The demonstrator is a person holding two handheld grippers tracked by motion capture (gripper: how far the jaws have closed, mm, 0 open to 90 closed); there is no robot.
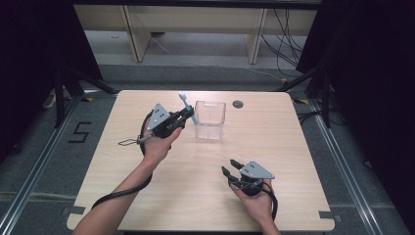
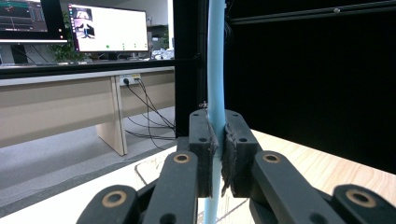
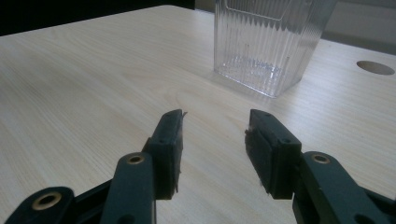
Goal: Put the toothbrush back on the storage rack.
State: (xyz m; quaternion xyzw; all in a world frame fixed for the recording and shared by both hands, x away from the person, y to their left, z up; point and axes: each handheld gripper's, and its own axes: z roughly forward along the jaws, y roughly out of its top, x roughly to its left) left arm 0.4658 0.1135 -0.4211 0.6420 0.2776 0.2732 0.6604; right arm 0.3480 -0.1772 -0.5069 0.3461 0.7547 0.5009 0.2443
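Pale-blue plastic toothbrush [image 1: 188, 108], slim handle w/ white-ish head at the top, is pinched by the left gripper [image 1: 186, 115] just beside the left wall of the clear ribbed plastic container [image 1: 210, 120], up off the light wood table [image 1: 274, 142] and tilted, head up and away from the person. Left gripper's jaws are pressed together on the handle; in the left gripper view the black pads [image 2: 202, 154] clamp the blue handle [image 2: 215, 70] w/ most of its length sticking up past them. Risks, as I judge them: grip sits low on a long thin handle, so it could pivot or slip between the pads if it knocks the container rim; container looks light and nothing steadies it, so a sideways bump prob. slides or tips it; lower end may catch the near wall instead of dropping inside if the angle isn't corrected. Right gripper [image 1: 232, 166] is spread, nothing between its jaws, resting low near the table's front right, well apart from the container. High view gives the toothbrush-to-container spacing and tilt; the left gripper view gives pad contact on the handle. Right gripper view shows the container [image 3: 271, 42] has nothing in it, its ribbed walls, and the round cable hole [image 3: 375, 67] beyond.
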